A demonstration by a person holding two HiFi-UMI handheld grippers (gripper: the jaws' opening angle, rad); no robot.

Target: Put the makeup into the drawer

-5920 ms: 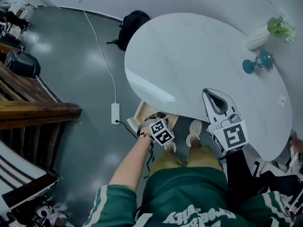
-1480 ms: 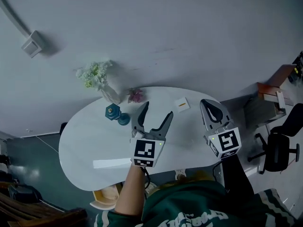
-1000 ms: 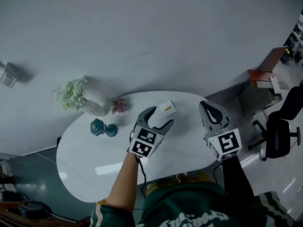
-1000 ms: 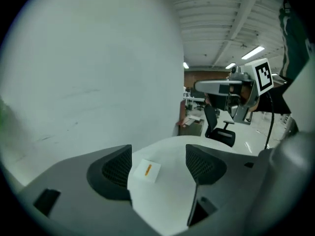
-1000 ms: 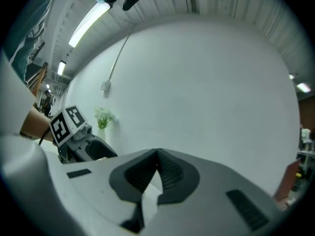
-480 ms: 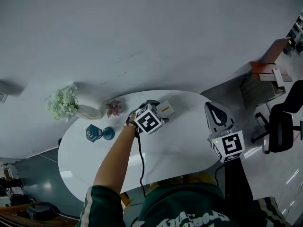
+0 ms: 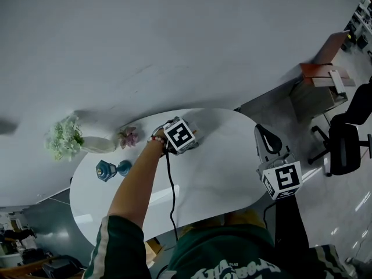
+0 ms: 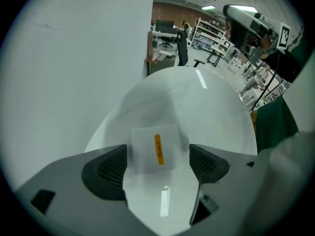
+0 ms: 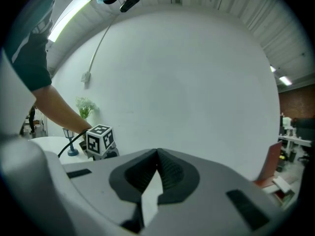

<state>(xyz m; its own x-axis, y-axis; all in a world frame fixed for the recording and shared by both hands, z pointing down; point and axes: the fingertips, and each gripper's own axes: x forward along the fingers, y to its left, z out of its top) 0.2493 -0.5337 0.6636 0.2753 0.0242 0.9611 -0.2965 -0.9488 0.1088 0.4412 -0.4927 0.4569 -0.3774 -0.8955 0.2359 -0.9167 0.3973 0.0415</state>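
My head camera looks steeply down over the whole worktop (image 7: 221,173). The left tongs' (image 8: 157,151) camera hangs close above it; the right tongs' (image 9: 157,154) camera faces the wall (image 9: 197,82) and the left tongs.

A white oval table (image 7: 221,173) stands against a plain white wall (image 7: 174,39); the grey floor (image 7: 343,214) shines to the right, with 1 black office chair (image 7: 344,150) near a brown cabinet (image 7: 317,74); ceiling lights (image 8: 209,7) glow over distant shelving (image 8: 209,33); a long tube light (image 9: 74,16) runs overhead.
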